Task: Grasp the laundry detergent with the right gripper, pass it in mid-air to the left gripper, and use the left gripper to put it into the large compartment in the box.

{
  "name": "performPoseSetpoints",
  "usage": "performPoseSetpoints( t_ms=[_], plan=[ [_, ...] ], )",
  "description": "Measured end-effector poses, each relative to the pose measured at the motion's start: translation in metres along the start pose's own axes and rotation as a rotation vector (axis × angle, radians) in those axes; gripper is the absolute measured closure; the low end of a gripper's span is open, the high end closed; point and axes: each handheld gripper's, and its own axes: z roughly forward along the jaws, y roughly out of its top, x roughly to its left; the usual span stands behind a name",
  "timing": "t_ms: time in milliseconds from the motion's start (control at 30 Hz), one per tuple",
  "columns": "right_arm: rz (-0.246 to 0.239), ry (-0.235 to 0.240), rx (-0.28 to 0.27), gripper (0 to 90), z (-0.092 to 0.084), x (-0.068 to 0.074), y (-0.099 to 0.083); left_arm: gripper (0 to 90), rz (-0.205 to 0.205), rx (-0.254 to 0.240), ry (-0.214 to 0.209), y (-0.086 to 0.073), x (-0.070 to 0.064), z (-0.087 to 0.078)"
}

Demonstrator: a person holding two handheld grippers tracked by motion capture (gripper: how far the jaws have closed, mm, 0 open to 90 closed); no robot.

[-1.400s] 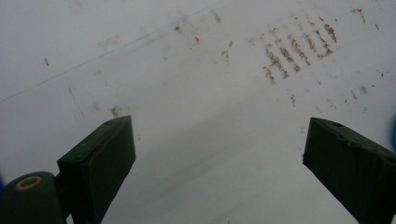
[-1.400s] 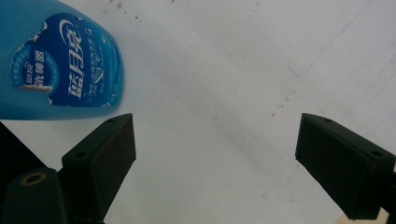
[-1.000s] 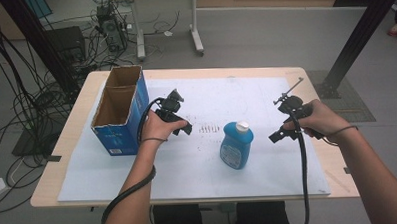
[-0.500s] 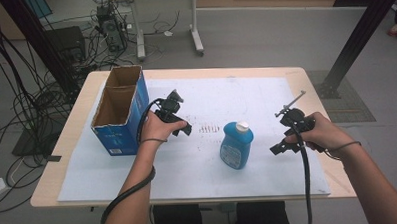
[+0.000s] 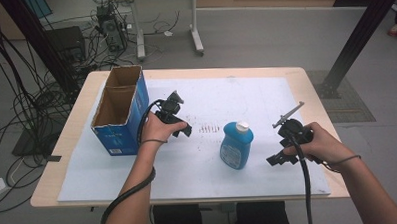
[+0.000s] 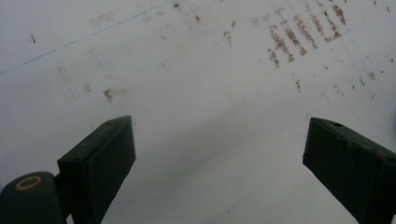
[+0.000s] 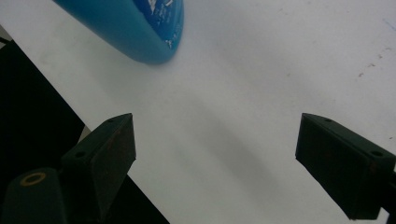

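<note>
1. High view: fixed above the near edge of the counter (image 5: 195, 74), facing forward and down; far enough off to take in the whole white sheet (image 5: 188, 167).
2. Left gripper view: close over the sheet (image 6: 196, 116), brown marks (image 6: 299, 35) beyond the right jaw.
3. Right gripper view: close and low; blue bottle (image 7: 135, 28) beyond the left jaw.
4. Shared with the high view: marks (image 5: 210, 127), bottle (image 5: 236, 145), sheet.

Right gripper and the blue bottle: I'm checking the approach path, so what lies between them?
Nothing: in the high view only bare white sheet separates the right gripper from the blue bottle.
</note>
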Motion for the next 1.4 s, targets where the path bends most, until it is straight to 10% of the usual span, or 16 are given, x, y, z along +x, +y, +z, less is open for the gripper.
performPoseSetpoints(
  t_ms=[1400],
  plan=[
    [-0.016, -0.008, -0.044, 11.6, 0.029, 0.012, -0.025, 9.7, -0.004, -0.004, -0.001, -0.005, 0.0, -0.004]
  ],
)
